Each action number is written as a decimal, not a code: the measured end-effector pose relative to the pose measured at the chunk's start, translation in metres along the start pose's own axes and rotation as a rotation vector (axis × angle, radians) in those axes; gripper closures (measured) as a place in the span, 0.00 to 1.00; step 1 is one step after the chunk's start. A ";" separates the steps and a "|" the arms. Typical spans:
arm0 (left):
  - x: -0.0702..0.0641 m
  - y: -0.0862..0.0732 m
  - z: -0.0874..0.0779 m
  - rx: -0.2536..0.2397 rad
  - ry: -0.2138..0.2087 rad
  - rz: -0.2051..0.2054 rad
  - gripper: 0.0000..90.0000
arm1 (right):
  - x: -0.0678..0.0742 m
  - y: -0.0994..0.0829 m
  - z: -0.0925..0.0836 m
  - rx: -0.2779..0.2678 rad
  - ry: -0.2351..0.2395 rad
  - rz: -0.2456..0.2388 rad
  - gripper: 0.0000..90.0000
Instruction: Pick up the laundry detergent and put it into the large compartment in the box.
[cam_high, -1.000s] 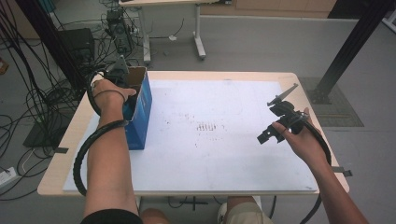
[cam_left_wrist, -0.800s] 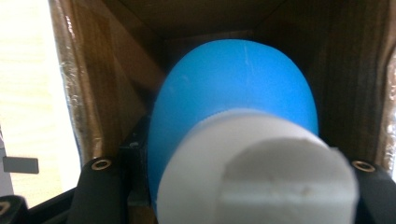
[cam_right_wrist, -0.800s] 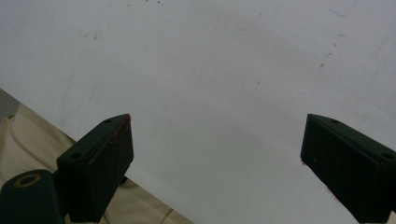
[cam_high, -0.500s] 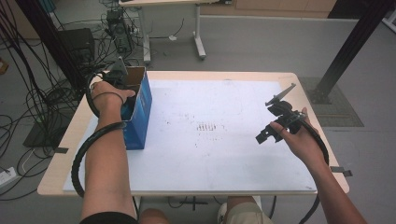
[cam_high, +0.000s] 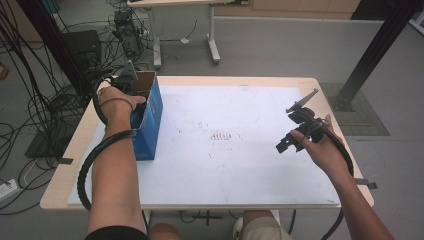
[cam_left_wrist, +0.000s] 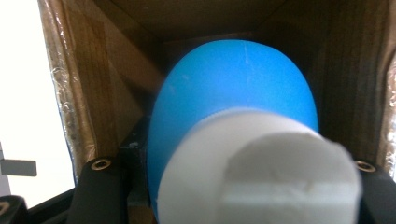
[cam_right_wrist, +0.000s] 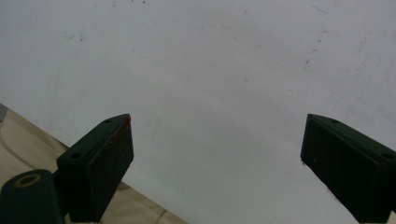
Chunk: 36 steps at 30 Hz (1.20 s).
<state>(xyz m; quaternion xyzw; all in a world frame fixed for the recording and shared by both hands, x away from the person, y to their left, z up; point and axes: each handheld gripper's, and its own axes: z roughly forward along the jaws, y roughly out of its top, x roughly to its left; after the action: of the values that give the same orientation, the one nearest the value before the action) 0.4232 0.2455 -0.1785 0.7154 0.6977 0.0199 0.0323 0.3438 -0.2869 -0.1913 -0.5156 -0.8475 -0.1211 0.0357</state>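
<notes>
Blue-white bulb (cam_left_wrist: 233, 116) inside blue cardboard box (cam_high: 150, 125), table's left.

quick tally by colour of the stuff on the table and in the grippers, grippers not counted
blue: 1, the open cardboard box at the table's left edge
blue and white: 1, the rounded object held by the left gripper inside that box
white: 1, the mat covering the tabletop
total: 3

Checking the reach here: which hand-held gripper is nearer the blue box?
Left. The left hand-held gripper is inside the open blue box, shut on a blue-and-white object. The right hand-held gripper hangs open over the table's far right side.
</notes>
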 end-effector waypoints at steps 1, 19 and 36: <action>0.000 0.000 0.000 0.000 -0.001 -0.001 0.42 | 0.000 0.000 0.000 0.000 0.000 0.000 0.10; -0.001 0.000 0.000 0.000 0.002 0.001 0.42 | 0.001 -0.001 -0.003 -0.005 -0.004 -0.002 0.11; -0.001 -0.001 0.000 -0.005 0.000 -0.002 0.41 | 0.003 -0.001 -0.005 -0.012 -0.010 -0.009 0.11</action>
<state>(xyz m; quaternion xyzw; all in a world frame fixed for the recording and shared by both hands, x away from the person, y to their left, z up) 0.4219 0.2449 -0.1788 0.7144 0.6986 0.0216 0.0339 0.3415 -0.2854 -0.1858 -0.5128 -0.8491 -0.1239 0.0277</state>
